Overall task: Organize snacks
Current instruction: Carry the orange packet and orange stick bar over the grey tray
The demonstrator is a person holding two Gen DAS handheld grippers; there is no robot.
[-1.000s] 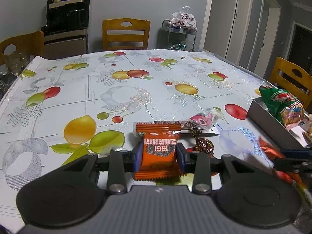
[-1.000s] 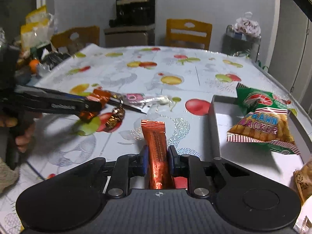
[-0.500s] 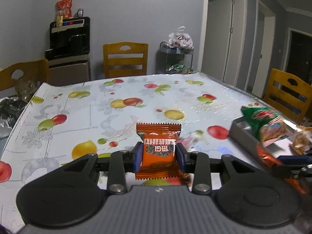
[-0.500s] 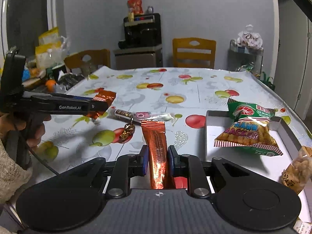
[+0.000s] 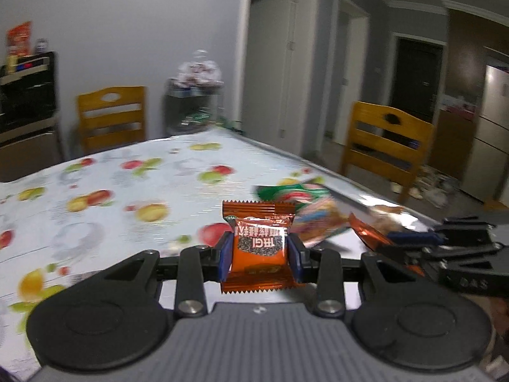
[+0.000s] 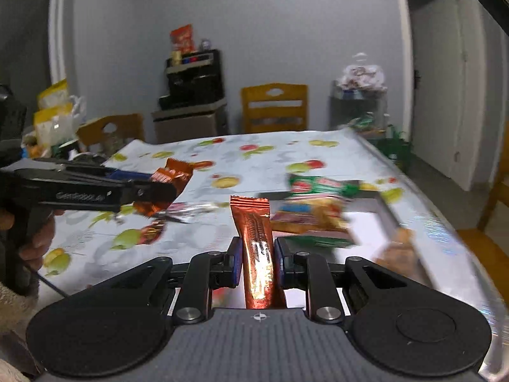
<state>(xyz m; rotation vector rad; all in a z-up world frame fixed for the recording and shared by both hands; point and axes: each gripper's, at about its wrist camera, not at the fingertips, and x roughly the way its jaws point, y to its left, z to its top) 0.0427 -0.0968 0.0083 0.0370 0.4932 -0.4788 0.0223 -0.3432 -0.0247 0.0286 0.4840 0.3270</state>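
Note:
My left gripper [image 5: 259,253] is shut on a square orange snack packet [image 5: 258,242], held above the fruit-print tablecloth [image 5: 127,197]. My right gripper [image 6: 256,259] is shut on a long orange snack bar [image 6: 254,229] that sticks forward from its jaws. Ahead of it lies a grey tray [image 6: 366,219] holding a green prawn-cracker bag [image 6: 318,203]. In the right wrist view the left gripper [image 6: 149,187] comes in from the left with its orange packet [image 6: 173,175]. The left wrist view shows the right gripper [image 5: 413,238] at the right edge, close to the green bag [image 5: 305,203].
A silver-wrapped candy [image 6: 187,213] and a round brown candy [image 6: 152,232] lie loose on the cloth left of the tray. Wooden chairs [image 5: 388,146] stand around the table. A hand [image 6: 35,238] grips the left tool's handle. Both views are motion-blurred.
Both grippers have lifted off the table and swung to the right toward the tray, each keeping its snack. The loose candies stayed on the cloth.

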